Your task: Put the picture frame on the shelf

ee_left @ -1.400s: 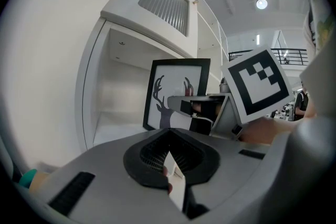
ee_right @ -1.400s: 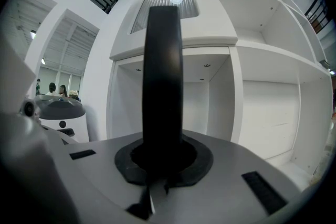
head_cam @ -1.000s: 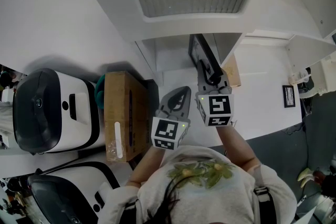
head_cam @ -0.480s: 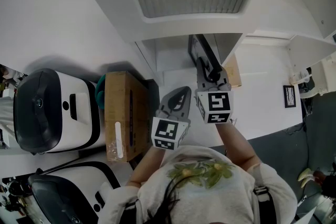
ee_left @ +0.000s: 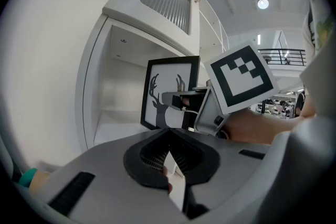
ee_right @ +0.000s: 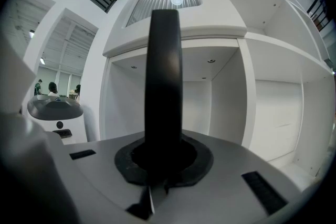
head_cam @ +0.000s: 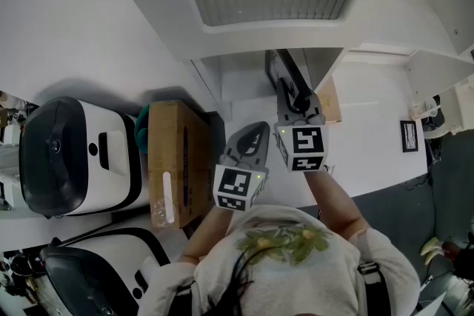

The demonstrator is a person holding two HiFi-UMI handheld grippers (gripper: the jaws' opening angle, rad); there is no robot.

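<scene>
The picture frame (head_cam: 281,75) is black with a deer silhouette print (ee_left: 167,93). My right gripper (head_cam: 295,104) is shut on its lower edge and holds it upright at the mouth of a white shelf compartment (head_cam: 241,75). In the right gripper view the frame (ee_right: 164,81) stands edge-on, rising out of the closed jaws (ee_right: 157,178), with the open compartment (ee_right: 210,97) behind it. My left gripper (head_cam: 256,131) hangs lower and to the left, shut with nothing in it (ee_left: 170,168); it looks at the frame and at the right gripper's marker cube (ee_left: 241,77).
A cardboard box (head_cam: 176,159) stands left of the shelf, with a teal object (head_cam: 141,126) behind it. Two white-and-black machines (head_cam: 74,155) sit further left. A brown board (head_cam: 328,101) leans by the shelf's right side. A small dark framed item (head_cam: 408,135) lies to the right.
The right gripper with the frame has crept slightly forward toward the shelf compartment. The left gripper has stayed where it was.
</scene>
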